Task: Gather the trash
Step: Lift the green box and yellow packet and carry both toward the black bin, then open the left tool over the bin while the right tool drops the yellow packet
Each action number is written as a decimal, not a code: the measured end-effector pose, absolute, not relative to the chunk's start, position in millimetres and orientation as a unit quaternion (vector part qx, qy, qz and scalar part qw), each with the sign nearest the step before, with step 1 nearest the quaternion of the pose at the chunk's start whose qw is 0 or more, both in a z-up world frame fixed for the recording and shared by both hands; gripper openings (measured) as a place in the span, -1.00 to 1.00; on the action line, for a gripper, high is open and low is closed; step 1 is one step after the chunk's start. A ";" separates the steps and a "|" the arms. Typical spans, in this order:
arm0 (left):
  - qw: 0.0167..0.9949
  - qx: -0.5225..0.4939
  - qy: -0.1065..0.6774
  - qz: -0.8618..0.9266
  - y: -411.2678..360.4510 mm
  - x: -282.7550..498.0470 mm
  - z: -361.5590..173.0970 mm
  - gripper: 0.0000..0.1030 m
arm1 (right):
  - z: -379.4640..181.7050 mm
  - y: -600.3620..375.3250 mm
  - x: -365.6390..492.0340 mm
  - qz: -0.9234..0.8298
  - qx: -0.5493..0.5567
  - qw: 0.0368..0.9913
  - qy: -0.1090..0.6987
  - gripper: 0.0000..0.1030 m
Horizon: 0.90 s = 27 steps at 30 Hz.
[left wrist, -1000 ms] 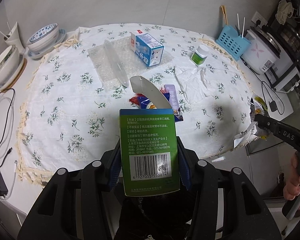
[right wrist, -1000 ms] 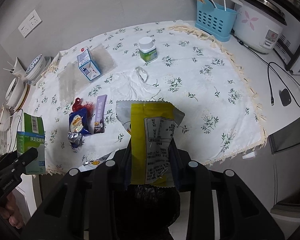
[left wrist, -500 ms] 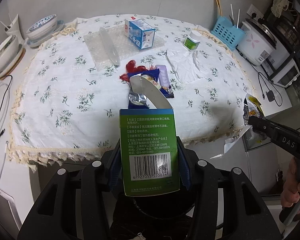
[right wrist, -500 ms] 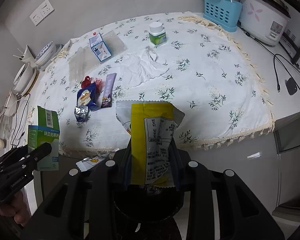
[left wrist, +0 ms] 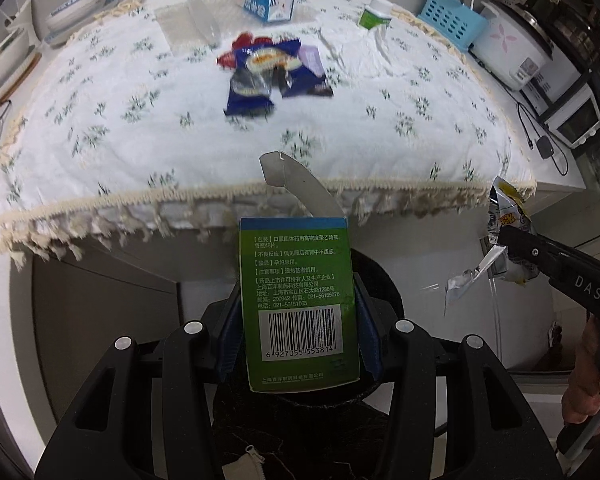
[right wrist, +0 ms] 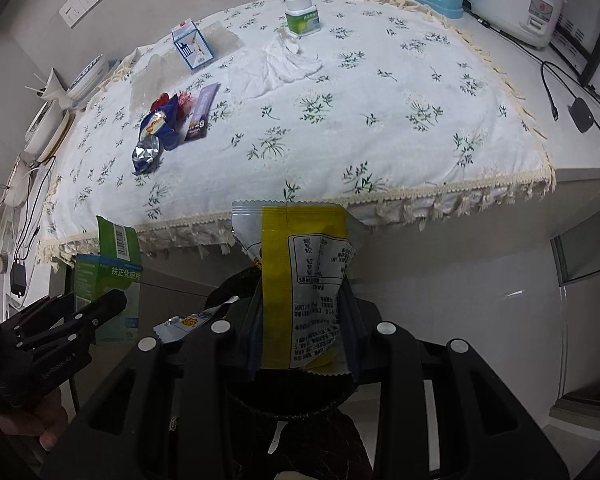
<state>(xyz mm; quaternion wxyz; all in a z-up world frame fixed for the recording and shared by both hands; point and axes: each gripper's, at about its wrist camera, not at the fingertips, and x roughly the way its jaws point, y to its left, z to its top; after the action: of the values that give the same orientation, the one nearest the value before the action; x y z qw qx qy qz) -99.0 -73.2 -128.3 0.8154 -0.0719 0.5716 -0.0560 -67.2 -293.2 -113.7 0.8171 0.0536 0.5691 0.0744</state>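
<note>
Fingers: left gripper (left wrist: 298, 336) is clamped on the green medicine box (left wrist: 300, 304), blue pads pressed flat against its two narrow sides, top flap hanging open. Right gripper (right wrist: 302, 328) is clenched on the yellow snack wrapper (right wrist: 304, 284), which is pinched and creased between the pads.

Position: both items are held off the table, out past the fringed edge of the floral tablecloth (right wrist: 380, 120) and below it, each gripper pointing steeply down. Beneath each one lies a dark round opening (left wrist: 374, 280), probably a lined bin, though the gripper bodies hide most of it and I cannot confirm this. A torn foil scrap (right wrist: 196, 322) sits just left of the right gripper, near that dark rim.

Step in hand, as judged: drop both pieces into the bin. To do it well, centre each item over the dark opening before letting go. The box is stiff and should fall straight, but its raised flap could catch the rim. The wrapper is light and may cling to a pad or drift, so open wide and low.

Left on the table: blue snack packet (right wrist: 158, 128), purple sachet (right wrist: 200, 114), white crumpled tissue (right wrist: 280, 66), blue-and-white carton (right wrist: 192, 46), small green-labelled bottle (right wrist: 302, 16).
</note>
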 end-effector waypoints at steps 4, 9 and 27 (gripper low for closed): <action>0.812 -0.074 0.576 -0.057 -79.0 -104.6 -142.4 -0.07 | -127.3 -292.1 -76.6 0.075 0.045 0.816 0.571 -0.41; 0.809 -0.071 0.581 -0.058 -85.9 -110.2 -163.5 -0.07 | -152.2 -286.6 -86.1 0.078 0.028 0.809 0.582 -0.41; 0.799 -0.055 0.596 -0.061 -113.1 -115.6 -223.9 -0.07 | -223.6 -289.9 -100.9 0.066 0.014 0.790 0.609 -0.41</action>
<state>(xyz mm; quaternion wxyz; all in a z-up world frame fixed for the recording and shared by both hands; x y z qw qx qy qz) -115.6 -113.1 -223.9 0.7987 -0.0551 0.5962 -0.0606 -100.9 -289.9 -223.6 0.7905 0.0137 0.6088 0.0658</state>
